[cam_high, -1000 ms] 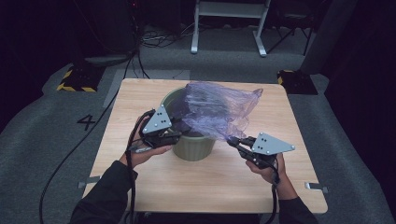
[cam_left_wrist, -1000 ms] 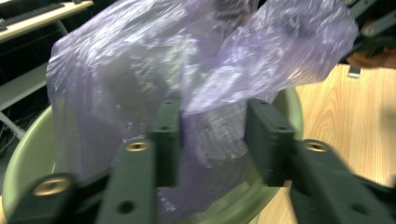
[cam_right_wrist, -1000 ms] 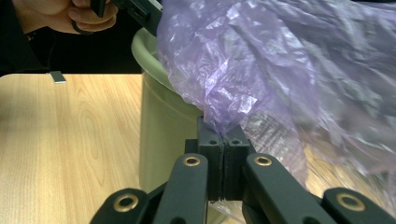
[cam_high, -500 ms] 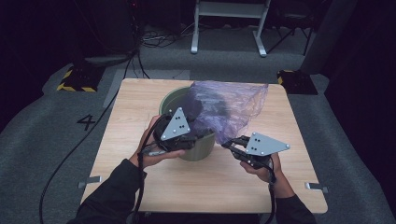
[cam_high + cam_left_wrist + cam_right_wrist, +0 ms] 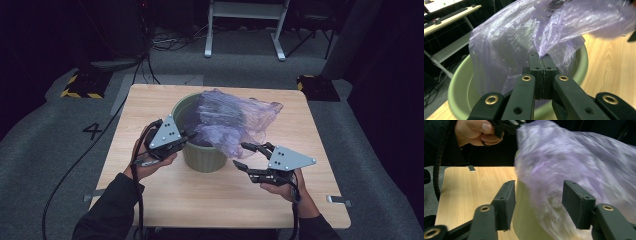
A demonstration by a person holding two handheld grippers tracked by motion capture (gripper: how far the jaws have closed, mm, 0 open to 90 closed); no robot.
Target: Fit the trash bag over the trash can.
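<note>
- the light wooden surface (image 5: 150, 105) stands on grey carpet (image 5: 55, 125) bearing a "4" mark (image 5: 92, 131), in a dark room with cables (image 5: 165, 42) and a white frame (image 5: 245, 20) behind.
- the green bin (image 5: 200, 157) sits mid-surface, the purple bag (image 5: 235, 120) draped over its rim.
- the left tool (image 5: 187, 136), just closed, pinches the bag at the rim.
- the right tool (image 5: 243, 156), jaws just opened, stands spread around the bag's hanging edge.

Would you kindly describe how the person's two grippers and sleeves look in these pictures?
Both the left gripper and the right gripper are black, with brass-coloured rivets on their linkages and flat rectangular pads. Each carries a grey three-cornered plate on top and trails a black cable. The sleeves are dark.
</note>
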